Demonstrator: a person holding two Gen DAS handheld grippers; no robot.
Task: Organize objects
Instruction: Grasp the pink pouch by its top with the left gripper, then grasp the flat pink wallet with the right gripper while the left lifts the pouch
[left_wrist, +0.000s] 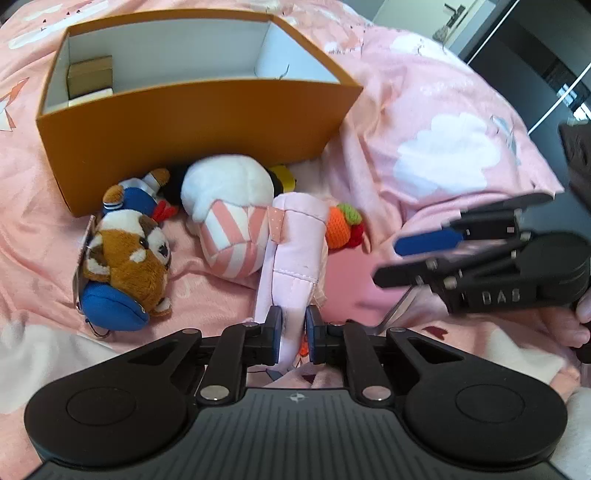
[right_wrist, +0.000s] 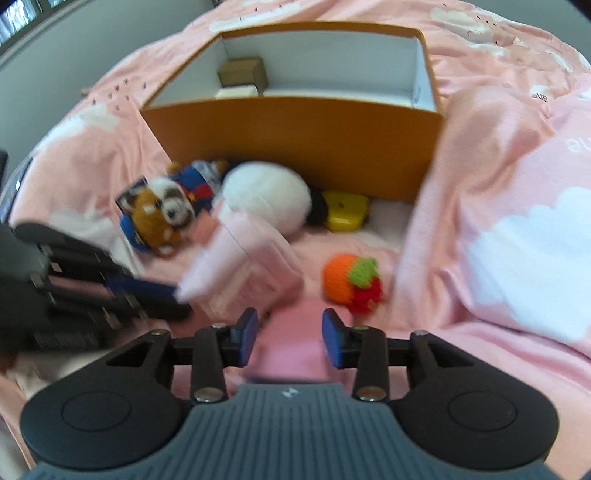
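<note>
My left gripper (left_wrist: 293, 332) is shut on a pale pink fabric pouch (left_wrist: 295, 243), which hangs out in front of it; the pouch also shows blurred in the right wrist view (right_wrist: 236, 254). My right gripper (right_wrist: 290, 334) is open and empty, just above the pink bedding; it appears at the right of the left wrist view (left_wrist: 406, 258). An orange box (left_wrist: 192, 122) with a white inside stands behind, with a small brown carton (left_wrist: 90, 75) in it. A red panda plush (left_wrist: 129, 254), a white and pink striped plush (left_wrist: 229, 206) and a crocheted orange toy (right_wrist: 351, 277) lie before the box.
A yellow object (right_wrist: 345, 210) lies against the box wall. A sailor-dressed plush (left_wrist: 136, 192) sits behind the panda. The pink cloud-print duvet (left_wrist: 443, 155) bunches high on the right. Dark furniture (left_wrist: 535, 48) stands beyond the bed.
</note>
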